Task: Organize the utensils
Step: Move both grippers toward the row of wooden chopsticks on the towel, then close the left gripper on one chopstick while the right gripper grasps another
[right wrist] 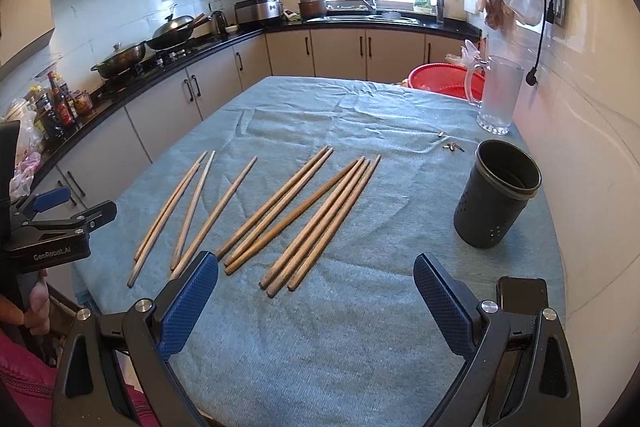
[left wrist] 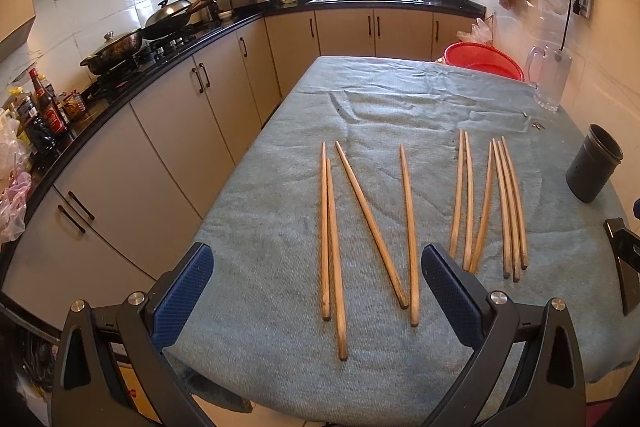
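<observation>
Both claws, left and right, are being held wide open and empty over the near bench edge. Wooden chopsticks are lying beyond, apart from the dark holder. A hand is being shown only in the right view.

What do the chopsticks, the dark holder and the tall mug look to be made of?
Chopsticks: probably wood or bamboo, matte brown, darker worn patches.
Utensil holder: likely dark plastic, possibly coated metal; dull finish, small drain holes near its base.
Mug: clear glass by the look, see-through with a thick base, though clear plastic cannot be excluded.
</observation>
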A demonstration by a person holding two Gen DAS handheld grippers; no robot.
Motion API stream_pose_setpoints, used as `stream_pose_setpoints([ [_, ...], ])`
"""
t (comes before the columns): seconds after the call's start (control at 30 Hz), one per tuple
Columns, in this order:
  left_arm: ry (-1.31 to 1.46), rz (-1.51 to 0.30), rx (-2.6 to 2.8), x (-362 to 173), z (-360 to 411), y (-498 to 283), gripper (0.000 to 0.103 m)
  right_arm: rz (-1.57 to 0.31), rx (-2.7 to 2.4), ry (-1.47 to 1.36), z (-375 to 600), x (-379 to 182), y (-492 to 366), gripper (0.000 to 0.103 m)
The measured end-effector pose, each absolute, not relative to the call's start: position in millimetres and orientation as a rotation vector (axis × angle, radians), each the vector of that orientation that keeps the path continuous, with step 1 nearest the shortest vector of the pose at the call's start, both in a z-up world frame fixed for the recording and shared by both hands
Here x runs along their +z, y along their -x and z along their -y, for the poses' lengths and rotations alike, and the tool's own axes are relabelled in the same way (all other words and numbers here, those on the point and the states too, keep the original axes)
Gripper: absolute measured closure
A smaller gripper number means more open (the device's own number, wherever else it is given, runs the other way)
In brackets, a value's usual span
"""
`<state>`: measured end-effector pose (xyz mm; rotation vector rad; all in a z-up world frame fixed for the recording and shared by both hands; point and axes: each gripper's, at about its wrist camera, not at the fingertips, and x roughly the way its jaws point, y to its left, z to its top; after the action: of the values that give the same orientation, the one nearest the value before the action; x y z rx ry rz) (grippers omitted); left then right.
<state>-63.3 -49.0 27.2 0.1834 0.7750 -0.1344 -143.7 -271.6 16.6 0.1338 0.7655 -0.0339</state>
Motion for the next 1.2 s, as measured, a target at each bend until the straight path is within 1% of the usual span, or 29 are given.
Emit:
stream_pose_setpoints([
  [0.4,-0.152,-0.797,-0.172,20.9,39.2,31.6,0.000,-0.793,-0.102,-0.169,276.6,14.3,124.4,0.003],
  [0.5,-0.100,-0.860,-0.161,13.6,24.4,14.4,0.000,-0.820,-0.122,-0.205,284.9,12.3,115.9,0.003],
  [0.53,-0.082,-0.891,-0.163,9.6,19.0,6.7,0.001,-0.830,-0.125,-0.221,287.4,11.2,112.6,0.006],
  [0.57,-0.069,-0.909,-0.169,7.0,16.5,1.3,0.001,-0.842,-0.124,-0.245,290.3,10.7,108.3,0.008],
  [0.6,-0.056,-0.931,-0.175,4.4,13.7,-4.7,0.004,-0.861,-0.120,-0.272,293.5,9.0,101.9,0.008],
  [0.63,-0.043,-0.954,-0.182,1.6,11.1,-11.1,0.010,-0.885,-0.123,-0.292,296.2,7.2,96.0,0.008],
  [0.67,-0.028,-0.980,-0.187,-1.8,9.0,-18.2,0.014,-0.901,-0.131,-0.314,299.5,5.9,90.5,0.012],
  [0.73,-0.003,-1.035,-0.200,-9.0,6.5,-33.3,0.022,-0.928,-0.142,-0.352,304.8,3.1,80.7,0.015],
  [0.8,0.010,-1.067,-0.216,-13.8,6.2,-44.7,0.024,-0.950,-0.155,-0.380,310.3,1.5,70.6,0.021],
  [0.87,0.016,-1.088,-0.240,-18.0,8.0,-54.3,0.028,-0.973,-0.160,-0.414,315.4,-0.1,59.1,0.028],
  [0.9,0.017,-1.097,-0.247,-20.4,9.0,-58.6,0.034,-0.980,-0.169,-0.421,317.9,-1.0,55.5,0.032],
  [0.93,0.011,-1.113,-0.254,-23.4,10.6,-64.2,0.039,-0.992,-0.172,-0.439,320.4,-2.2,50.0,0.039],
  [0.97,-0.001,-1.132,-0.263,-27.0,13.0,-70.1,0.041,-1.008,-0.172,-0.460,323.3,-4.2,43.1,0.043],
  [1.0,-0.006,-1.146,-0.272,-29.3,15.0,-74.6,0.047,-1.017,-0.178,-0.469,325.4,-6.1,38.5,0.044],
  [1.03,-0.011,-1.160,-0.281,-32.4,16.3,-78.9,0.051,-1.032,-0.189,-0.484,328.5,-8.6,32.2,0.050],
  [1.07,-0.018,-1.176,-0.296,-35.8,18.7,-83.5,0.052,-1.042,-0.193,-0.499,330.8,-11.0,27.5,0.056],
  [1.1,-0.024,-1.189,-0.308,-38.1,19.9,-87.0,0.056,-1.059,-0.199,-0.515,333.8,-14.3,20.7,0.058],
  [1.13,-0.028,-1.197,-0.319,-39.7,20.8,-90.8,0.063,-1.073,-0.204,-0.526,335.9,-17.1,15.1,0.067],
  [1.17,-0.034,-1.205,-0.329,-41.6,21.8,-94.7,0.065,-1.080,-0.205,-0.544,338.5,-20.1,8.8,0.076],
  [1.2,-0.039,-1.213,-0.335,-43.4,22.4,-98.2,0.068,-1.088,-0.207,-0.554,340.3,-22.7,4.1,0.076],
])
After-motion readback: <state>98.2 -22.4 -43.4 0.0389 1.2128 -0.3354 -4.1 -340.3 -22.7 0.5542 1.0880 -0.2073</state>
